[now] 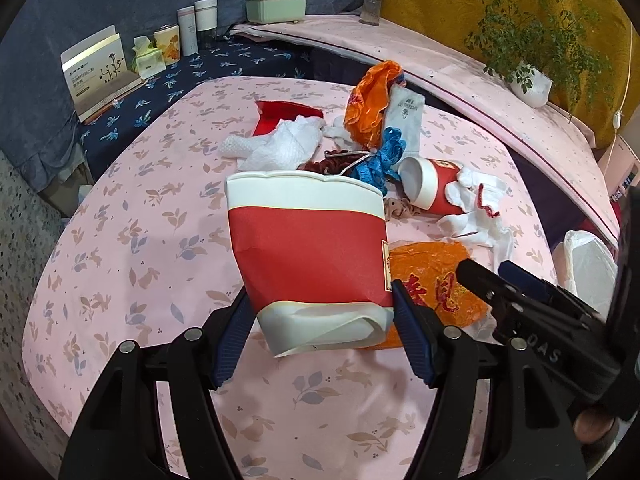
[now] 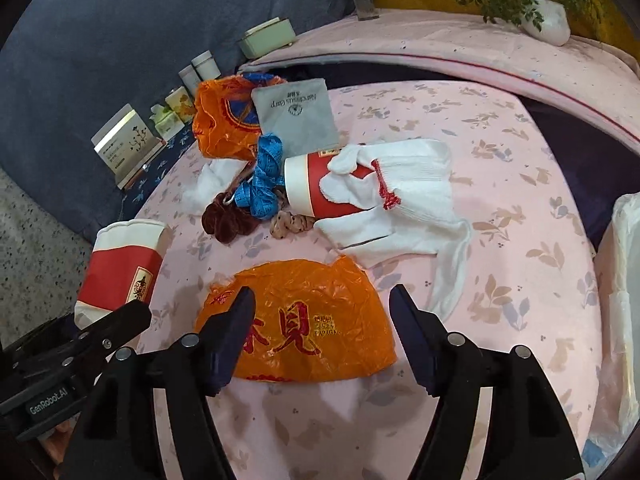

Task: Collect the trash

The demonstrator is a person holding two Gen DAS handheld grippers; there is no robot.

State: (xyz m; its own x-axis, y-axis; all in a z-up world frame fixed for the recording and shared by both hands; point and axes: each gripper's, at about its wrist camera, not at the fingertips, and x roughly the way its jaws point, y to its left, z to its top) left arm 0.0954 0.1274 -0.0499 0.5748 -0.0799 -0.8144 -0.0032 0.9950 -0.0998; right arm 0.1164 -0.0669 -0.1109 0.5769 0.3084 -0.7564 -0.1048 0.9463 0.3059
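My left gripper [image 1: 320, 312] is shut on a crushed red and white paper cup [image 1: 308, 256], held above the pink cloth; the cup also shows at the left of the right wrist view [image 2: 120, 268]. My right gripper [image 2: 322, 316] is open, its jaws on either side of a flat orange plastic wrapper [image 2: 296, 320] with red characters, which also shows in the left wrist view [image 1: 436, 280]. A second red and white cup [image 2: 320, 188] lies on its side under a white glove [image 2: 404, 196]. Behind are a blue tape measure [image 2: 262, 184], an orange bag [image 2: 220, 124] and a grey pouch [image 2: 296, 116].
A white bag [image 2: 620, 300] stands at the right edge of the table [image 2: 540, 184]. Hair scrunchies [image 2: 232, 220] and white tissue [image 1: 276, 144] lie in the pile. Boxes and tins [image 1: 100, 72] line the back left. A potted plant [image 1: 528, 80] sits on the rear ledge.
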